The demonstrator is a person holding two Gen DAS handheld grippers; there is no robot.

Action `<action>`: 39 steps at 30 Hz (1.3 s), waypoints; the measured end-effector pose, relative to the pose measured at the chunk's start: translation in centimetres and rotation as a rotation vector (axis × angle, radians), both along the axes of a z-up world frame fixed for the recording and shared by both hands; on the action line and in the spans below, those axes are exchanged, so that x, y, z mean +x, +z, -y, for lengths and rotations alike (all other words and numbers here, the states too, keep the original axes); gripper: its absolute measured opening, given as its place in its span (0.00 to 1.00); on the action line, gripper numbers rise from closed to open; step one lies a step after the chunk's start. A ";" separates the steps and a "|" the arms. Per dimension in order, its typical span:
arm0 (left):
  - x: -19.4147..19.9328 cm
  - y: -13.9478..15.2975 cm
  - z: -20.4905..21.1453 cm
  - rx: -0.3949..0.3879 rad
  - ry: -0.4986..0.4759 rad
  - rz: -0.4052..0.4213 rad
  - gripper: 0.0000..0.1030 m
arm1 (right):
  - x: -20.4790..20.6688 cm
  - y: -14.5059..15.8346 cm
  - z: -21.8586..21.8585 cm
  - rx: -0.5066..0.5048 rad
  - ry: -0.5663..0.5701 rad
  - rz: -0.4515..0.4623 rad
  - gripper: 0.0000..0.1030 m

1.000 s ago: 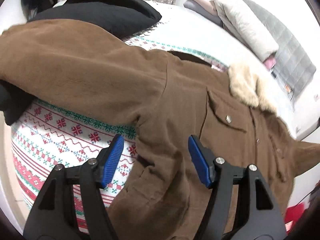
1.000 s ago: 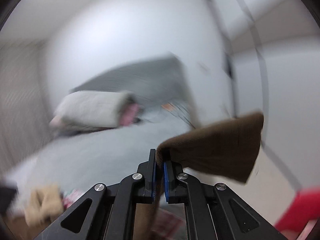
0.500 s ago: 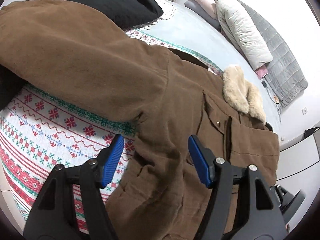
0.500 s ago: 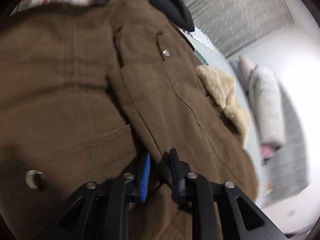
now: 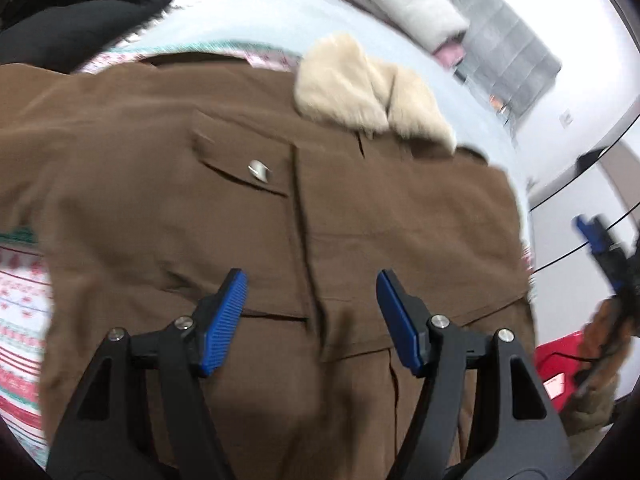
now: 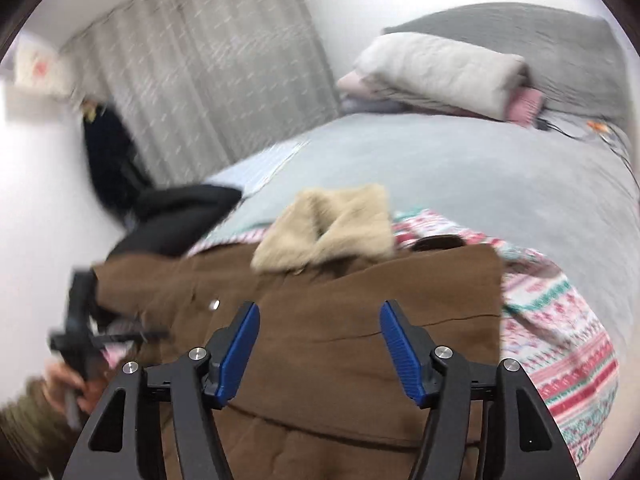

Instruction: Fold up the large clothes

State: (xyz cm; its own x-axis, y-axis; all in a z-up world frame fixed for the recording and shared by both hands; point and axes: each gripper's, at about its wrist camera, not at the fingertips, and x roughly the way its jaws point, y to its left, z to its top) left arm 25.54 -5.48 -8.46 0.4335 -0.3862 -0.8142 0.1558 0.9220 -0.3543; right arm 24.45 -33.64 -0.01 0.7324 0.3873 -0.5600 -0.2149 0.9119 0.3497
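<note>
A brown coat (image 5: 248, 248) is spread front-up on a bed (image 6: 460, 172), over a patterned red, white and green blanket (image 6: 560, 344) that shows at both sides of it. A cream fur collar (image 5: 360, 88) is seen at the far end of the coat. A flap pocket with a metal snap (image 5: 259, 171) is seen on the left chest. The right part of the coat is laid over the front as a flat panel with a straight far edge.

The left gripper (image 5: 312, 312) is held above the lower front of the coat, its blue pads set wide apart; nothing is caught between them. The right gripper (image 6: 320, 346) is held over the folded panel, jaws opening, with nothing between the pads; the cloth lies below them.

Each gripper is also caught in the other's view, at the edge, much blurred. A hand (image 6: 66, 386) in an olive sleeve is seen gripping the left one.

A black garment (image 5: 80, 12) lies at the far left. Folded bedding (image 6: 440, 68) and a grey headboard are seen at the far end, a grey curtain (image 6: 208, 80) beyond.
</note>
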 end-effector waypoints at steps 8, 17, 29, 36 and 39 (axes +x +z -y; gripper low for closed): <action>0.9 -2.1 5.4 0.181 0.032 0.090 0.06 | -1.8 1.9 5.1 0.112 -0.095 0.009 0.63; 4.4 1.7 4.6 0.225 0.006 0.222 0.05 | -10.1 11.7 10.5 0.213 -0.180 0.226 0.71; 2.1 -1.5 -2.9 0.114 0.090 -0.007 0.07 | -21.9 19.5 11.8 0.322 -0.187 0.356 0.81; -1.7 4.1 -13.4 0.078 0.264 0.103 0.10 | -29.3 22.0 8.5 0.255 -0.134 0.287 0.82; -2.7 5.7 -18.3 0.059 0.362 0.136 0.26 | -33.7 24.0 6.3 0.229 -0.043 0.316 0.82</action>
State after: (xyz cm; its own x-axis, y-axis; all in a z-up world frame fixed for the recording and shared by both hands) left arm 22.88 12.84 -2.78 0.6383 -0.1427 -0.7565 -0.1413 0.9442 -0.2974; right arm -9.21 -39.93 24.03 0.8729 0.4418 -0.2070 -0.3081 0.8281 0.4683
